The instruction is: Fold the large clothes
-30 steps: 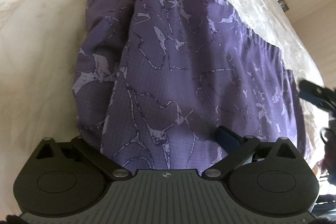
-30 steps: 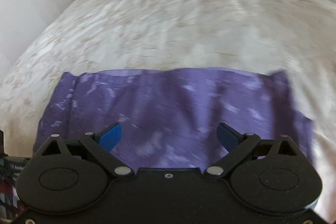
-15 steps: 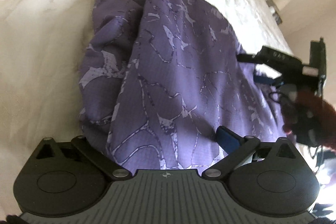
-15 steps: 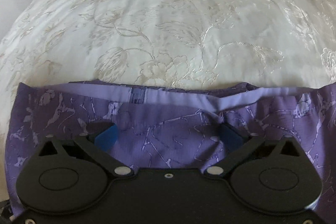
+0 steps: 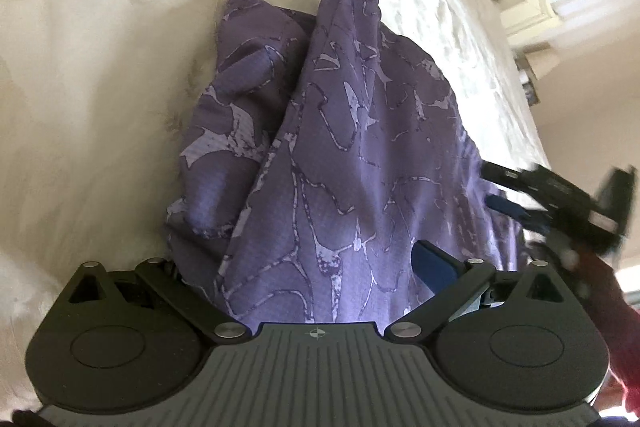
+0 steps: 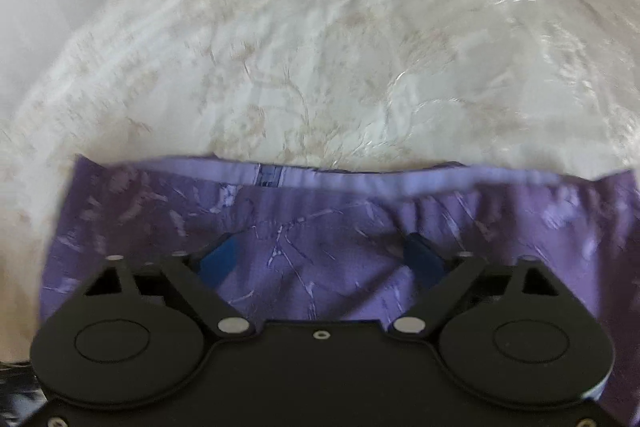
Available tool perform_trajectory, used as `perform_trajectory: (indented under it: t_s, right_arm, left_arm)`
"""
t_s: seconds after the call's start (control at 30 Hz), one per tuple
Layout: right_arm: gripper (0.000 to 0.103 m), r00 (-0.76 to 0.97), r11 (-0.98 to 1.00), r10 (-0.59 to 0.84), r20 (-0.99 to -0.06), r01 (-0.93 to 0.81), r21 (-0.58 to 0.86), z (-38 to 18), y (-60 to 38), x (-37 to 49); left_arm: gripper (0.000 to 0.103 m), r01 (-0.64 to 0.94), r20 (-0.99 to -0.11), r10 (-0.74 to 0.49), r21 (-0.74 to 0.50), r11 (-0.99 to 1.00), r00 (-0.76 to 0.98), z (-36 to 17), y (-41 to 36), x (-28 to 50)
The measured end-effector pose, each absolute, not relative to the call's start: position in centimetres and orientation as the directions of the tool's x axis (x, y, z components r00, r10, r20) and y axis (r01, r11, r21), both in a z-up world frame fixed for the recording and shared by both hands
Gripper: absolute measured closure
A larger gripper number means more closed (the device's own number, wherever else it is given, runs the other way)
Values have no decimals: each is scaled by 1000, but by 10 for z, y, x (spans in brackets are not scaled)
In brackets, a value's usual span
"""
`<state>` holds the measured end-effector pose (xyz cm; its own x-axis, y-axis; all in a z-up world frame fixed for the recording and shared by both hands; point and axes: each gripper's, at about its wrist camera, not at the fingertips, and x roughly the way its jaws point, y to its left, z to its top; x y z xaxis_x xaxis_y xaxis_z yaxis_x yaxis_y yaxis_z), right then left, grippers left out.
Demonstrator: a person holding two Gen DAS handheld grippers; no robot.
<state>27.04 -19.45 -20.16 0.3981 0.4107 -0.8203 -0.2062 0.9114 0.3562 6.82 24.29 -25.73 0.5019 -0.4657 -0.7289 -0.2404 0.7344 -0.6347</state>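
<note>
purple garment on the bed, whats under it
The purple patterned garment lies bunched on a cream embroidered bedspread, which shows all around it. Its own lower layers peek out at one side. Whatever else lies beneath the fabric is covered.

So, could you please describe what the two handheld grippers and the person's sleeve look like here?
Both the left gripper and the right gripper have black bodies with two round discs, silver pivot screws and angled black linkage arms ending in blue finger pads. The left one's centre plate is grey, ribbed, with a small compass-like mark. A dark red sleeve shows behind the right gripper.
</note>
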Motion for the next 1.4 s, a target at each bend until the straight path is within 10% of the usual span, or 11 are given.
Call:
perform_trajectory:
  t_s: [0.53, 0.97, 1.27, 1.4]
  right_arm:
    - [7, 442, 888, 380, -812, 72, 455, -195, -405, 155]
    - [4, 310, 706, 660, -684, 57, 706, -252, -396, 181]
    - [0, 289, 661, 707, -645, 52, 748, -270, -389, 189]
    - [0, 282, 657, 718, -636, 27, 754, -272, -394, 187]
  left_arm:
    - [0, -347, -837, -154, -376, 859, 525, -247, 192, 60]
    - [0, -519, -785, 27, -382, 764, 618, -195, 199, 5]
    - [2, -323, -740, -21, -319, 891, 673, -140, 131, 15]
    - [43, -229, -760, -68, -278, 933, 647, -144, 87, 58]
